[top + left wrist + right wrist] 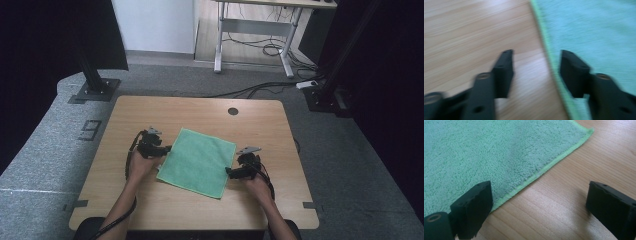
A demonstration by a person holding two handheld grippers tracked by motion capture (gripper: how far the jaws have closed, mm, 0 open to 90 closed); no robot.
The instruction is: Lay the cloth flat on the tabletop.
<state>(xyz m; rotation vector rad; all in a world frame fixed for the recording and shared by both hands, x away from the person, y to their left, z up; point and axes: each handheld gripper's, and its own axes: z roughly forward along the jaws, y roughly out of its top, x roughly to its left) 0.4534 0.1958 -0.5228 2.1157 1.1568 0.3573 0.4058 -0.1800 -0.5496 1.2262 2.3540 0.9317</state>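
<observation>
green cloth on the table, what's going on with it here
A person holds a gripper in each hand at opposite edges of a green microfibre cloth lying flat on the wooden table. The left gripper and right gripper are both open, each straddling a hem, neither gripping it yet.

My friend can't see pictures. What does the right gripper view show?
A fluffy green cloth lies flat on a wooden table, its hemmed edge running between the two open black jaws of the right hand-held gripper. One jaw sits over the cloth, the other over bare wood.
</observation>
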